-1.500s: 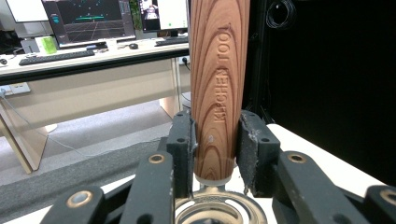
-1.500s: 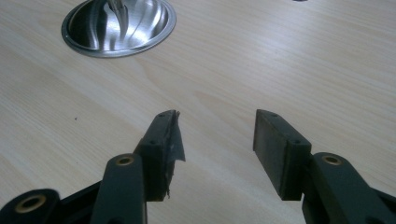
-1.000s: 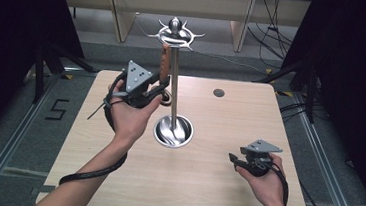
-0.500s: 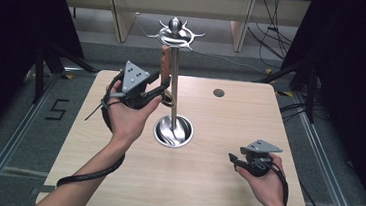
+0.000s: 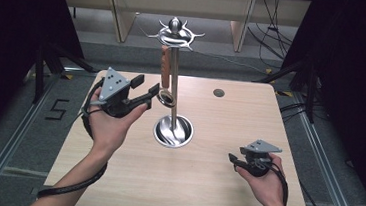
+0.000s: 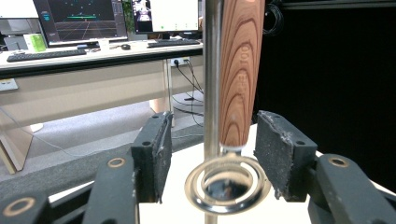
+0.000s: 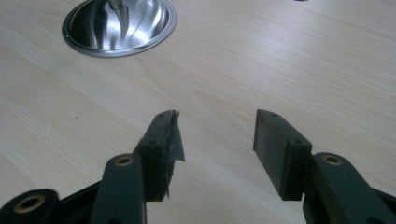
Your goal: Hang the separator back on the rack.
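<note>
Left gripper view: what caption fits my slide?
Open left claw around a wooden-handled utensil hanging beside the steel pole.

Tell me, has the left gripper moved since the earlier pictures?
Yes. The left gripper has drawn back leftward from the steel pole. Its jaws have just been opening; the wooden-handled utensil hangs between them, unpressed.

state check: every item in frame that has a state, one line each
left gripper: open, jaws have just been opening, either side of the utensil, pads off it
right gripper: open, nothing between the jaws, low over the table
wooden-handled utensil: hanging upright beside the pole
stand: upright on the table
</note>
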`<state>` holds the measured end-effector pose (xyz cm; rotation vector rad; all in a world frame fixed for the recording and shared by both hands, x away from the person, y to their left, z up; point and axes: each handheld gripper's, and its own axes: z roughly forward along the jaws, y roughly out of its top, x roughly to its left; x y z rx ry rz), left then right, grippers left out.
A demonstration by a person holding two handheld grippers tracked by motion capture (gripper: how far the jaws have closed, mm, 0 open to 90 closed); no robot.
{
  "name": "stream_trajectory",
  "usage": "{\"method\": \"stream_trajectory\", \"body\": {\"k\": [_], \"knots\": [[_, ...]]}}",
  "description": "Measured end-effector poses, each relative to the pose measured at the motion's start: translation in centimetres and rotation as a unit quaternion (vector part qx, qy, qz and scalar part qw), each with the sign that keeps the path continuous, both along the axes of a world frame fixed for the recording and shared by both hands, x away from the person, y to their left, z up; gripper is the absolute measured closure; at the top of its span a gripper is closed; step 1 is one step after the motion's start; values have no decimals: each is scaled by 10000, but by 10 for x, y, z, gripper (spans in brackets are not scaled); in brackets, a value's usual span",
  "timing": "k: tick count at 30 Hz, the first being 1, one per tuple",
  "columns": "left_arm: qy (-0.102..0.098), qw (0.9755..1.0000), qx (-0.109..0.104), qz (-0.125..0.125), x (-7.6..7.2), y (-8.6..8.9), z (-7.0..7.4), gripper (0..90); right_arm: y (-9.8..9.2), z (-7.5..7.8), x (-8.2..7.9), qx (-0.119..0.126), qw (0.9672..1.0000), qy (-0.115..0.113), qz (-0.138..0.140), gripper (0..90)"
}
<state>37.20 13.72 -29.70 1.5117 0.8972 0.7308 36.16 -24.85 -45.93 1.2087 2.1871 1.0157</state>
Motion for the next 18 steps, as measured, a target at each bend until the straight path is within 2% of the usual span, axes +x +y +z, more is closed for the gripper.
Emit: {"method": "stream_trajectory", "body": {"k": [5, 10, 15, 16, 18], "knots": [[64, 10000, 40, -9, -8, 14, -5, 441, -2, 1, 0, -75, 10000, 54, 35, 502], [126, 9998, 83, 87, -14, 29, -11, 436, -1, 0, 0, -18, 10000, 37, 5, 502], [202, 9994, 147, 219, -18, 44, -21, 432, -2, 1, 0, -85, 9999, 44, 41, 502], [224, 9993, 202, 243, -19, 47, -24, 431, -1, 2, -1, -24, 9999, 161, -26, 502], [253, 9990, 235, 284, -21, 52, -30, 430, 0, 2, -1, 19, 9999, 163, -53, 502]]}}
